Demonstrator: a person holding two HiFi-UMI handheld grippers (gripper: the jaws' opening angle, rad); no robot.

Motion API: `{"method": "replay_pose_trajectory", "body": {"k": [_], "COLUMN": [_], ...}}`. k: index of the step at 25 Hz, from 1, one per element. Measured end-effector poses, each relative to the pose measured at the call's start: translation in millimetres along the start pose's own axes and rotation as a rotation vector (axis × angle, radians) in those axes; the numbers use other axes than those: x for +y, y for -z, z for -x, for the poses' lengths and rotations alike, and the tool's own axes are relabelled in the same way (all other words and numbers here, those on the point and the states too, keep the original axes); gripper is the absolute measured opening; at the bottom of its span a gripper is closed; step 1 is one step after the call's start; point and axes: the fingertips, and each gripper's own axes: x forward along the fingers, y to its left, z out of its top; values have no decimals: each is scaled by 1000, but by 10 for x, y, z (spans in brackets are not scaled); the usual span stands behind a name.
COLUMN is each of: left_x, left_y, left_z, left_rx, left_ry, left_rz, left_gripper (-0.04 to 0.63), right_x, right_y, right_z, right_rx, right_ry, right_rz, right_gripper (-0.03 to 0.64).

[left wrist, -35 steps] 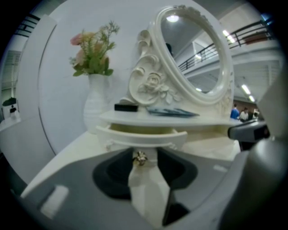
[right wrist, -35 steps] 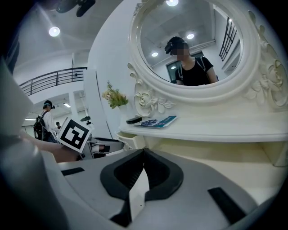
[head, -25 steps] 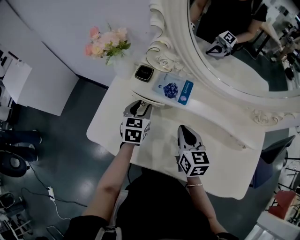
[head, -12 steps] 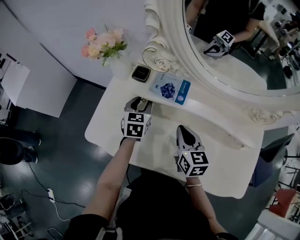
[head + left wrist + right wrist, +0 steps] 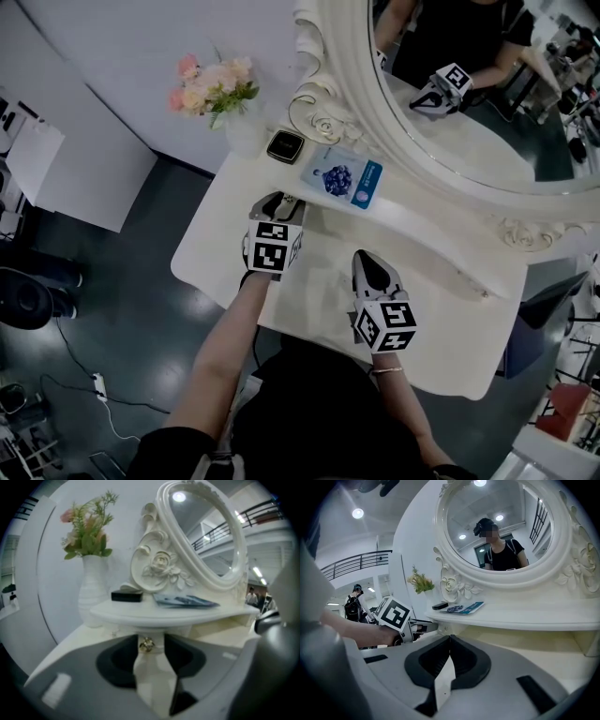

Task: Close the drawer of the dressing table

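Left tool (image 5: 273, 206), jaws slightly apart, brackets the gold knob (image 5: 146, 644) of the drawer (image 5: 157, 641) without clamping it. The drawer sits beneath the shelf (image 5: 164, 613), seemingly almost home. A square, straight push would seat it. Right tool (image 5: 371, 262), closed and empty, lies over the surface (image 5: 441, 328).

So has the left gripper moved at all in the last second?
Yes, slightly: the left gripper has edged forward, ending up closer to the black case.
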Motion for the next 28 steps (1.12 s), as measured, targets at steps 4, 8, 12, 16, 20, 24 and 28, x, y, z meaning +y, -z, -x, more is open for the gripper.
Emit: {"method": "replay_pose_trajectory", "body": {"k": [4,8,12,16,20,24,28], "left_x": [5,17,35,72,92,90,107], "left_y": [2,-19,-33,-18,5,8,51], "left_z": [66,177,312,459,625,808,978], "left_rx": [0,-14,-29,-39,-51,-66,-78], "left_ry": [-7,-20,-31,-47,-57,-69,-82], "left_rz": [3,12,23,39,53,58,67], "left_gripper": [173,156,135,113,91,71,54], "right_x": [23,45,84,149,221,287,370], "right_y": [-17,-20,-22,-37,-45,-70,-77], "right_z": [18,34,51,56,61,81,92], "right_rx": [-7,-14,-18,-22,-26,-35,-40], "right_ry": [-7,-14,-22,-37,-50,-64,-78], "right_rz": [5,8,14,21,31,38,50], "right_gripper": [5,5,5,5,5,5,5]}}
